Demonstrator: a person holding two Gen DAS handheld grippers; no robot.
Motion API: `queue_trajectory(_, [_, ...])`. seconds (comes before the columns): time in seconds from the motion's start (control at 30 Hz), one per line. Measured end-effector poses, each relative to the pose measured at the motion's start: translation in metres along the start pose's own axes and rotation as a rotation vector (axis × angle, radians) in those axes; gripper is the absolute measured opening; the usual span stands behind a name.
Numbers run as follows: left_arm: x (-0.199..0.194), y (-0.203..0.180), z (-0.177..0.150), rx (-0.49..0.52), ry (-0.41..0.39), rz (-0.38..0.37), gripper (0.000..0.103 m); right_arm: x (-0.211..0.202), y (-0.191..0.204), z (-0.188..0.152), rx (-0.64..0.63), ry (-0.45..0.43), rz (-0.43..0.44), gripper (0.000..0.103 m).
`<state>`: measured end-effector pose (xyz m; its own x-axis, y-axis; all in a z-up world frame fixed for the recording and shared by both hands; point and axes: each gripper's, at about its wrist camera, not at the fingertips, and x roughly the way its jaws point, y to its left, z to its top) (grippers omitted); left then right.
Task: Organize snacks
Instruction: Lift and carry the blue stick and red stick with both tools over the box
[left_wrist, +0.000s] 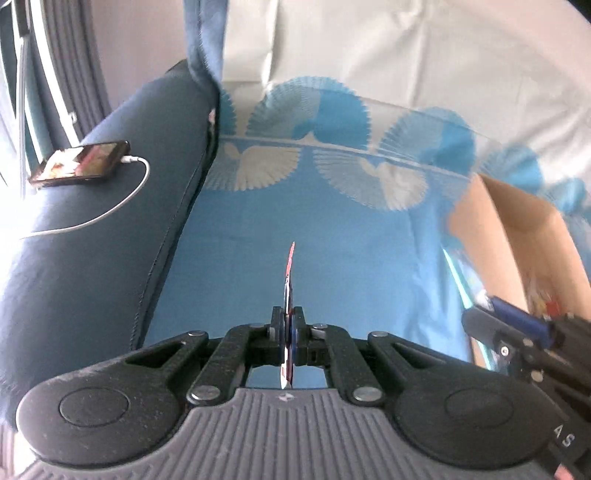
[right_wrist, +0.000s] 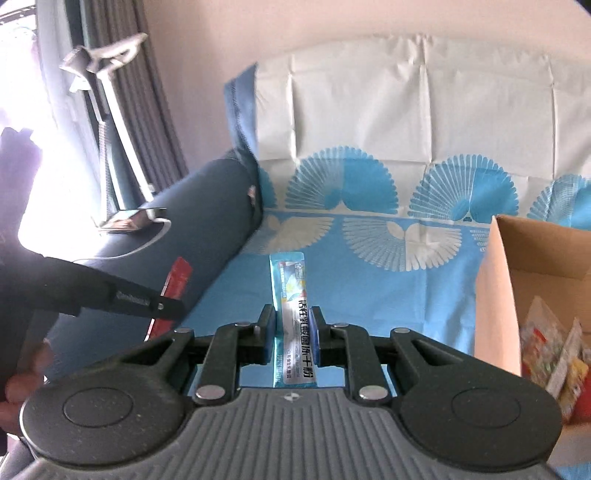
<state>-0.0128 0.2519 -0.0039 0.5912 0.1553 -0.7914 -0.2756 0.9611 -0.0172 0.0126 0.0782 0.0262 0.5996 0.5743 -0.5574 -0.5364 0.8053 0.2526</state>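
Note:
In the left wrist view my left gripper (left_wrist: 289, 314) is shut on a thin red snack packet (left_wrist: 289, 275), seen edge-on above the blue patterned cloth (left_wrist: 295, 218). In the right wrist view my right gripper (right_wrist: 291, 312) is shut on a long teal sachet (right_wrist: 290, 288) with printed writing, held lengthwise between the blue pads. An open cardboard box (right_wrist: 495, 306) stands to the right with several snack packs (right_wrist: 554, 350) inside. From the right wrist view, the left gripper (right_wrist: 168, 308) and its red packet (right_wrist: 180, 277) show at left. The right gripper (left_wrist: 478, 308) shows beside the box (left_wrist: 476, 221).
A dark blue padded armrest (left_wrist: 110, 240) runs along the left, with a phone (left_wrist: 81, 162) and its white cable (left_wrist: 122, 199) on top. White sheeting (right_wrist: 406, 103) hangs behind the cloth. Grey curtains (right_wrist: 155, 92) and a bright window are at far left. A hand (right_wrist: 22, 373) shows at the lower left.

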Motion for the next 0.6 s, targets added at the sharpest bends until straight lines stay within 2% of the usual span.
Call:
queue_trajectory(0.13, [-0.029,-0.001,-0.033,0.041,0.007,-0.026,0.003,-0.042,0.023,-0.022,-0.018,-0.013,0.013,0.021])
queue_trajectory(0.33, [-0.064,-0.008,-0.078,0.078,0.010,-0.038,0.003,-0.083,0.046,-0.055,-0.042,-0.012,0.006,0.021])
queue_trajectory(0.6, [-0.090,-0.029,-0.099,0.145,-0.022,-0.060,0.003,-0.114,0.048,-0.070,-0.050,-0.037,-0.005,0.021])
